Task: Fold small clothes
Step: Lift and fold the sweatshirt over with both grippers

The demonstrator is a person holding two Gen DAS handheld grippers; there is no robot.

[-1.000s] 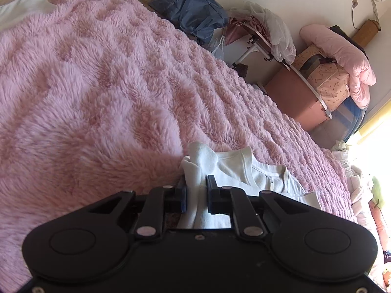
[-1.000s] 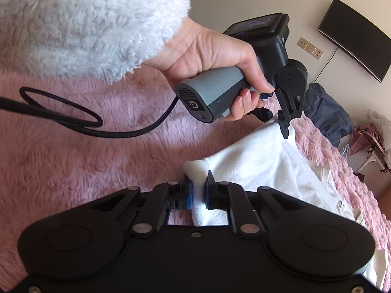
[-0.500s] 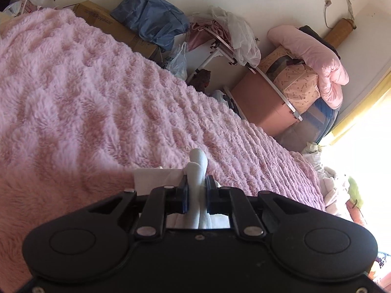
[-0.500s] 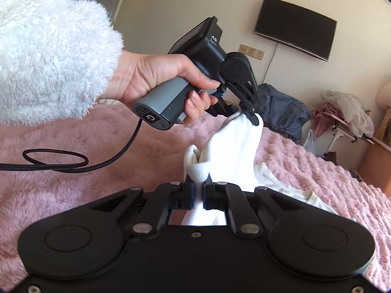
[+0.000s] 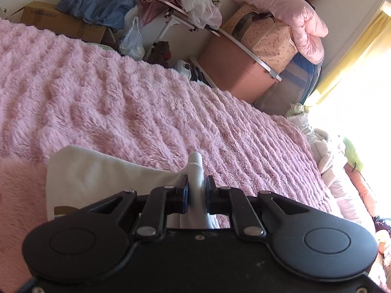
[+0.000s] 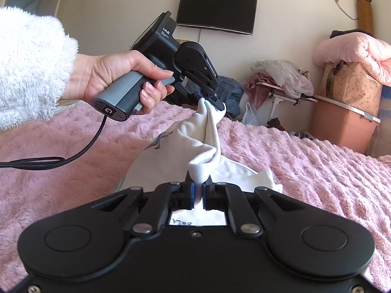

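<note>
You are holding a small white garment (image 6: 195, 146) lifted above a fluffy pink blanket (image 5: 122, 102) that covers the bed. Your left gripper (image 6: 215, 100), seen from the right wrist camera with your hand (image 6: 117, 75) around its grey handle, is clamped on a bunched corner of the cloth. Your right gripper (image 6: 198, 190) is clamped on another bunched fold just below it, its jaws nearly together with fabric squeezed between them. Between the two grips the cloth twists into a rope, while the rest of the garment drapes down and trails onto the blanket toward you. The twist is the main risk: if you lay the piece down like this, it will likely land creased and doubled rather than flat, spoiling the fold. Each grip also holds only a small pinch, so a sharp tug apart could pull a corner free. The plush pile may drag on the trailing edge and bunch it. A black cable (image 6: 73, 153) hangs from your left handle near the cloth and could snag it.
</note>
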